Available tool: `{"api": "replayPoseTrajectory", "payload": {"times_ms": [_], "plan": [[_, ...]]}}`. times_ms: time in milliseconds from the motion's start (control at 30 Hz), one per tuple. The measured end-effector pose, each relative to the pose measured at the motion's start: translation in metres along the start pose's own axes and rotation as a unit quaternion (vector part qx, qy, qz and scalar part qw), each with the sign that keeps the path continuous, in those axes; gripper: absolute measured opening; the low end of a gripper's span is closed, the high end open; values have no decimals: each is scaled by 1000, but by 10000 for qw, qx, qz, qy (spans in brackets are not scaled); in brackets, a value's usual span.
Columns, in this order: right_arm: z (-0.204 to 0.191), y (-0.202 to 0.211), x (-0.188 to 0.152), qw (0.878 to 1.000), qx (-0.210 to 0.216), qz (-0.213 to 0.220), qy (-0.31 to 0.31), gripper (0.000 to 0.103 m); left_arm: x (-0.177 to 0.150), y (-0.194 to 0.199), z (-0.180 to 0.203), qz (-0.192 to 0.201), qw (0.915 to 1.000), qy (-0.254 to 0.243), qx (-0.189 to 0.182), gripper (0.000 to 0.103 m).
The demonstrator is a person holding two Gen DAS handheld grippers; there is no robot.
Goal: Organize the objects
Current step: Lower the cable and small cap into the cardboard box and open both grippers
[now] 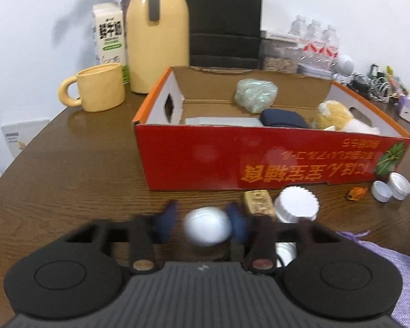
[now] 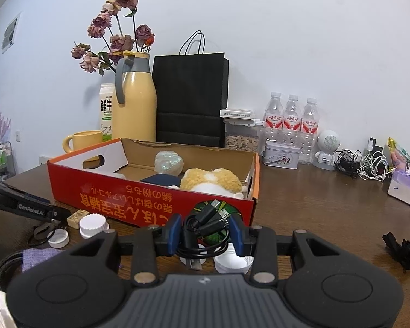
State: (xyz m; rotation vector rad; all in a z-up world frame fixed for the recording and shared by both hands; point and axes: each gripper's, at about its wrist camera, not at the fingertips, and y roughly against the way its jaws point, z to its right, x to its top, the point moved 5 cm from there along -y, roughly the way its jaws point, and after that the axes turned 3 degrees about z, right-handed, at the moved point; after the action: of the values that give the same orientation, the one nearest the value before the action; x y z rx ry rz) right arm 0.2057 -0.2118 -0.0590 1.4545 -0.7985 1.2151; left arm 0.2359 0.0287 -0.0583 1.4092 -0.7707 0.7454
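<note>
A red cardboard box (image 1: 205,158) stands on the brown table and holds a wrapped pale-green bundle (image 1: 255,94), a dark blue pouch (image 1: 283,119) and a yellow plush toy (image 1: 339,117). My left gripper (image 1: 205,225) is shut on a white cap (image 1: 207,228), just in front of the box's near wall; the view is blurred there. My right gripper (image 2: 206,232) is shut on a coiled black cable (image 2: 205,227), held in front of the box's right corner (image 2: 248,210). A large white lid (image 1: 296,203) and a tan block (image 1: 259,203) lie beside the left gripper.
A yellow mug (image 1: 99,88), yellow thermos (image 1: 157,41), milk carton (image 1: 109,32) and black paper bag (image 2: 190,98) stand behind the box. Two white caps (image 1: 392,190) and a small orange piece (image 1: 356,192) lie at the right. Water bottles (image 2: 291,120), a tin (image 2: 281,157) and tangled cables (image 2: 363,164) are far right.
</note>
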Motion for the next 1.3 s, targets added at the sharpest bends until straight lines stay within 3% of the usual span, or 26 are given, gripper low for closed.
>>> {"api": "replayPoseTrajectory", "payload": {"times_ms": [200,400,533,733,1000,1300], "plan": [[-1,1,0,10000,-65,8,2,36,-4,5,3,124,9998,-17,-122,29],[-1,5,0,9999,-113,78,26,36,1,21,-2,407,9991,120,-21,29],[-6,4,2,10000,-39,51,71,36,16,41,1,679,9976,97,-135,29],[-24,4,32,9989,251,354,194,36,52,56,12,1171,9929,-39,-222,29],[-47,-28,71,9967,454,568,349,36,90,40,26,1450,9890,-31,-303,29],[-58,-89,87,9976,485,434,245,36,118,-12,23,1412,9898,140,-132,29]]}}
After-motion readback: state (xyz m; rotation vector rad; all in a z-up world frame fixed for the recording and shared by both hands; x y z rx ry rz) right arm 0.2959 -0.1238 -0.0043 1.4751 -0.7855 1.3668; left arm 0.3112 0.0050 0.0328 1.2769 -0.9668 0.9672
